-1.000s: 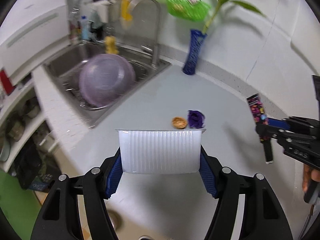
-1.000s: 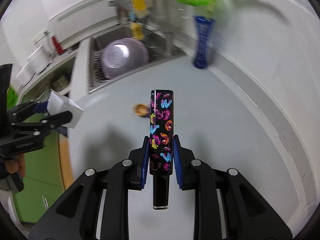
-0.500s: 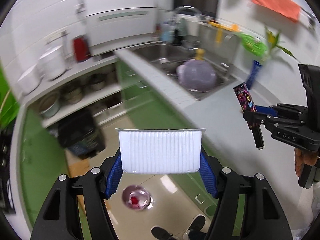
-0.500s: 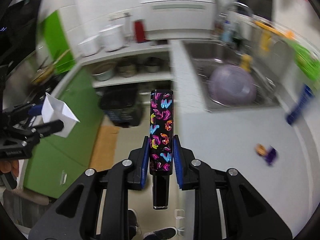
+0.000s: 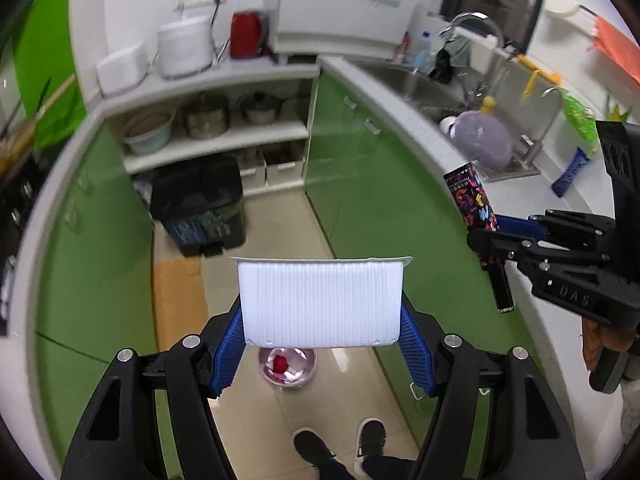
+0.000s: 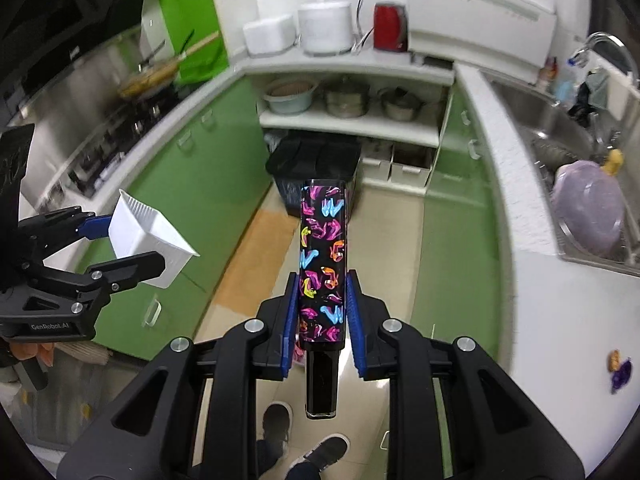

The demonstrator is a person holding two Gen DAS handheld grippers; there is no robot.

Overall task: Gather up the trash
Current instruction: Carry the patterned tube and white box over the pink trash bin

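The left gripper is clamped on a white ribbed tray, its blue pads pressed against the tray's two short sides; the tray is held in the air above the kitchen floor, open side facing away. The right gripper is closed on a black box printed with pink, blue and orange shapes, held upright between its pads, with a plain black end hanging below the fingers. In the right wrist view the left gripper and the tray show at the left; in the left wrist view the right gripper and the box show at the right, so the two are side by side and apart.

Directly below the tray on the floor sits a small steel bin with something red inside. Near it, at the bottom edge, are the person's shoes. Farther off, a black trash can stands on the floor in front of open shelves holding pots and a bowl. Green cabinets run along both sides. On the counter above the shelves are a white cooker and a red kettle. At the far right a sink holds a purple bowl, and on the white counter near the right edge lie a purple wrapper and a small brown scrap, touching or just beside each other
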